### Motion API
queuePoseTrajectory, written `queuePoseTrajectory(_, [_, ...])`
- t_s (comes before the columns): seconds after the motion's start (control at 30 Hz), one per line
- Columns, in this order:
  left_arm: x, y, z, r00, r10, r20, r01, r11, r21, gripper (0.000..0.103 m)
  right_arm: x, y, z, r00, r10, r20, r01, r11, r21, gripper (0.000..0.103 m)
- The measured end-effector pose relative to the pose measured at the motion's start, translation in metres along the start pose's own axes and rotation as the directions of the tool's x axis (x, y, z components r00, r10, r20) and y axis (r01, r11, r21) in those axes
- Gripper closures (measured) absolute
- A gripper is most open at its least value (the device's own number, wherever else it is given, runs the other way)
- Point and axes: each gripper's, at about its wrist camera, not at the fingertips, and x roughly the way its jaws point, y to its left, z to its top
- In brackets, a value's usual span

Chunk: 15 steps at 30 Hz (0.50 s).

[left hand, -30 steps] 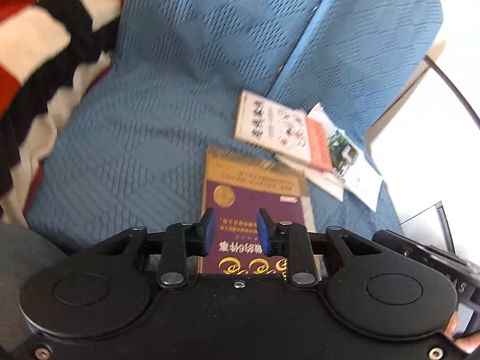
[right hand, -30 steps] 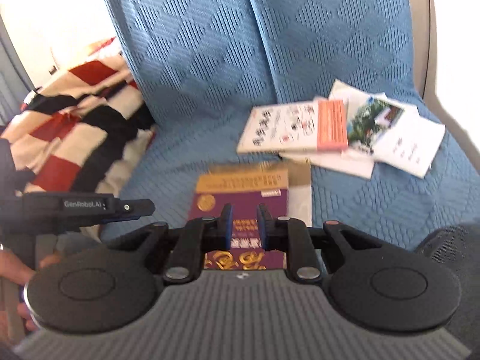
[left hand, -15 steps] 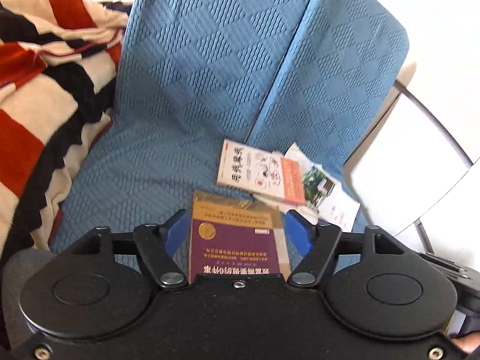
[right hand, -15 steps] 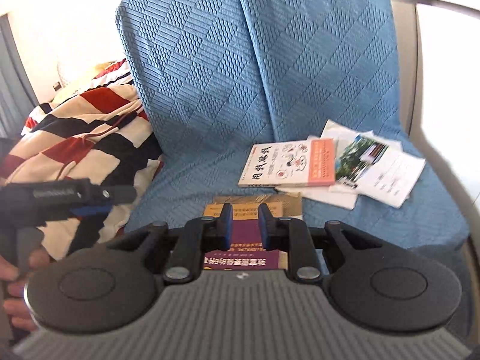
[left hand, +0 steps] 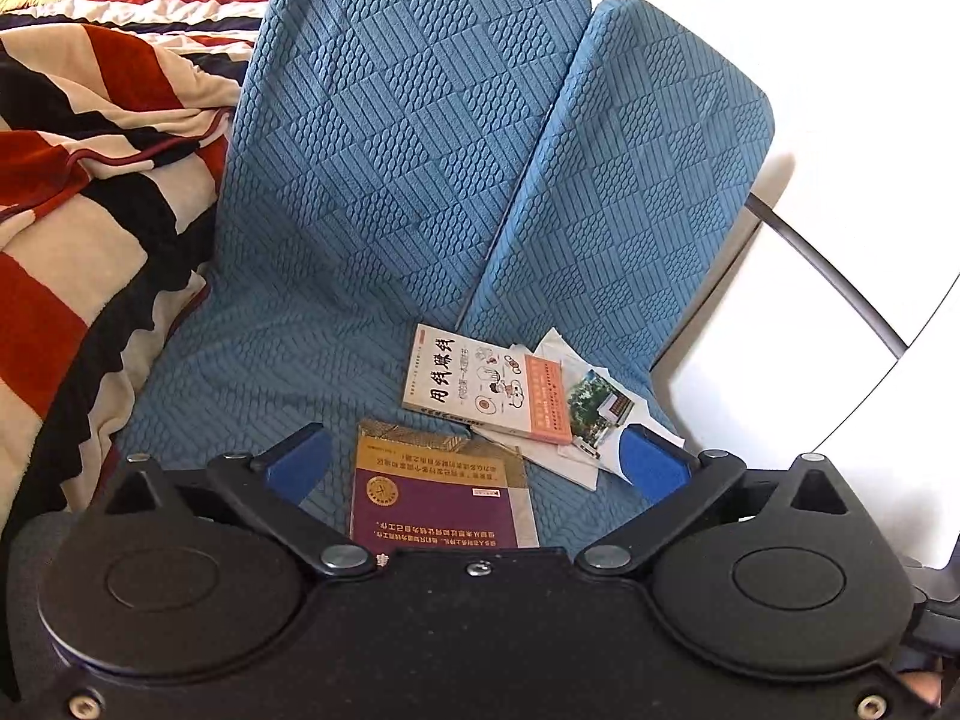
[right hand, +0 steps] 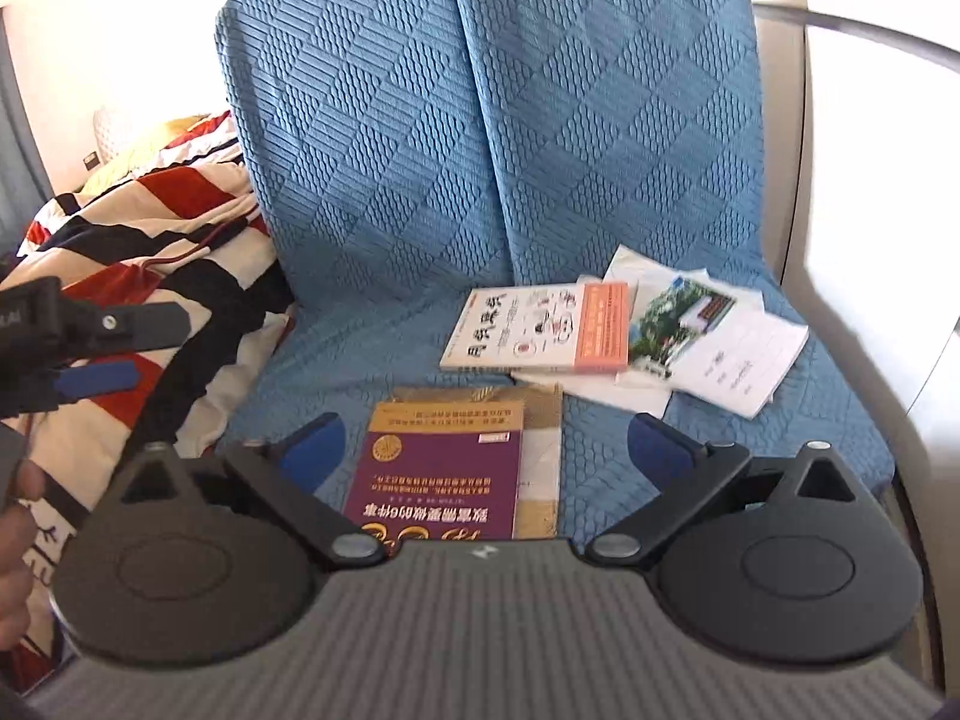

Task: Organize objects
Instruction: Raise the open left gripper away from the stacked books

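A purple and gold book point(left hand: 438, 498) lies flat on the blue chair seat, nearest to me. My left gripper point(left hand: 474, 456) hovers above it, its jaws opening wide and its pads clear of the book. My right gripper point(right hand: 485, 447) hangs over the same book point(right hand: 444, 468), jaws also opening, gripping nothing. Behind it lies a white book with an orange band point(right hand: 516, 330), resting on loose papers and a photo leaflet point(right hand: 720, 348). The left gripper point(right hand: 120, 351) shows at the left edge of the right wrist view.
A red, black and cream striped blanket point(left hand: 72, 180) is heaped left of the chair. The blue cover point(left hand: 390, 180) runs up the backrest. A pale armrest point(right hand: 840, 240) bounds the seat on the right, with a grey metal bar point(left hand: 828, 282) beyond. A hand point(right hand: 18, 510) is at the left edge.
Both pairs of jaws went from nearly shut to wide apart. Both views rose and drew back, the left more, so more of the backrest shows. The books lie where they were.
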Motion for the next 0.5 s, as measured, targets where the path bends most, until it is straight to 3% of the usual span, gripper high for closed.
queuePoseTrajectory(0.5, [0.012, -0.012, -0.001, 1.000, -0.016, 0.003, 0.015, 1.000, 0.026, 0.001, 0.005, -0.012, -0.001, 0.999, -0.038, 0.011, 0.037, 0.999, 0.018, 0.001])
